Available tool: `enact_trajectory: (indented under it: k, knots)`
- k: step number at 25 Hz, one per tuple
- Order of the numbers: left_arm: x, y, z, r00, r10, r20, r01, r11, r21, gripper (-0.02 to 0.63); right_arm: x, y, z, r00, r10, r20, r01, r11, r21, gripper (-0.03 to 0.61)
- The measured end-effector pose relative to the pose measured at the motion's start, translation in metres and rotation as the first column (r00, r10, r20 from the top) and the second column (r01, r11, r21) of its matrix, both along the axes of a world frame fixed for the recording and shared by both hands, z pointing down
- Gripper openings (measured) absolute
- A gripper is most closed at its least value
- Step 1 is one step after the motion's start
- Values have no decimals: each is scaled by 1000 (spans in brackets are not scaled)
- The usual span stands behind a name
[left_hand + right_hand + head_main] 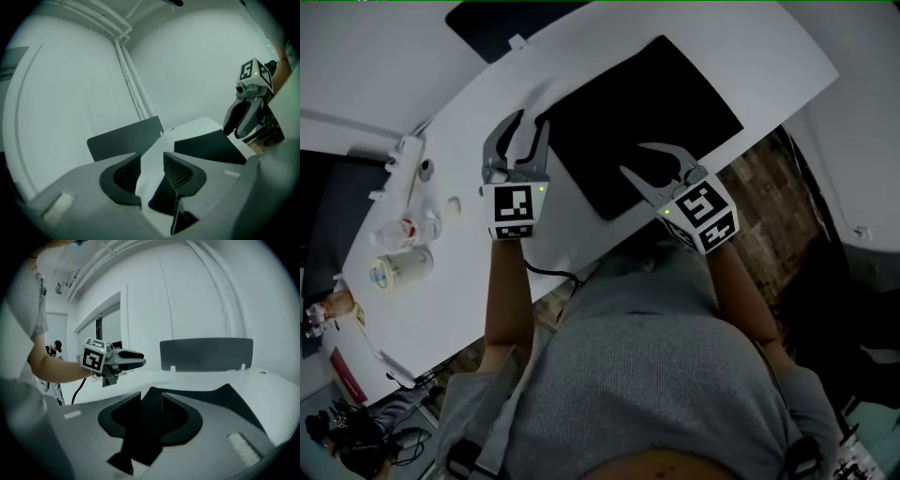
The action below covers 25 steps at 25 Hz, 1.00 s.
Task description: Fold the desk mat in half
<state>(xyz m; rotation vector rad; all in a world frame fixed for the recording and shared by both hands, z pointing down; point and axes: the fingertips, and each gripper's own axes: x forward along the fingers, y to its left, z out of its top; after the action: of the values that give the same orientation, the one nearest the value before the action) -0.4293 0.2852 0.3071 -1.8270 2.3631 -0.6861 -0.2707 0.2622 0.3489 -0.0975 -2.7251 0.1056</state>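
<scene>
- Desk mat [661, 108]: black, laid flat on the white surface [769, 56], gripped by neither claw. Whether it is doubled over cannot be told.
- Left claw [532, 122]: held raised above the surface, just beside the mat's left edge. The jaws are apart with nothing clamped, and only bare white surface is seen through the gap in the left gripper view.
- Right claw [633, 157]: held raised over the near left part of the mat. The jaws are apart and empty, and in the right gripper view the black mat is seen below and beyond the gap.
- Marker cubes [514, 208] on both claws are turned up toward the head camera.
- Dark panel [502, 23]: seen standing at the far edge of the surface.
- Plastic containers [403, 267]: noted at the left end of the surface, well apart from the mat.
</scene>
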Motion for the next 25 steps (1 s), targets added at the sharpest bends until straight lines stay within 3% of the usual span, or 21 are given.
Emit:
enact_trajectory:
  k: [6, 10, 13, 18, 20, 25]
  knots:
    - [25, 1, -44, 989, -136, -53, 143, 980, 140, 129, 3, -34, -59, 986, 8, 165, -9, 1000, 2, 96]
    - [45, -2, -72, 977, -163, -136, 192, 953, 233, 127, 9, -49, -88, 968, 25, 248, -26, 1000, 4, 63]
    - [60, -5, -83, 974, -162, -158, 198, 948, 250, 106, 13, -55, -105, 956, 5, 293, -10, 1000, 14, 57]
    - [83, -13, -89, 962, -168, -216, 214, 954, 212, 91, 21, -62, -129, 932, -26, 360, 17, 999, 29, 33]
    - [92, -15, -95, 965, -154, -213, 204, 950, 236, 85, 25, -65, -138, 923, -31, 382, 21, 999, 30, 20]
    - [101, -15, -104, 966, -166, -197, 219, 933, 285, 1, 31, -72, -154, 904, -33, 426, 27, 999, 19, 2]
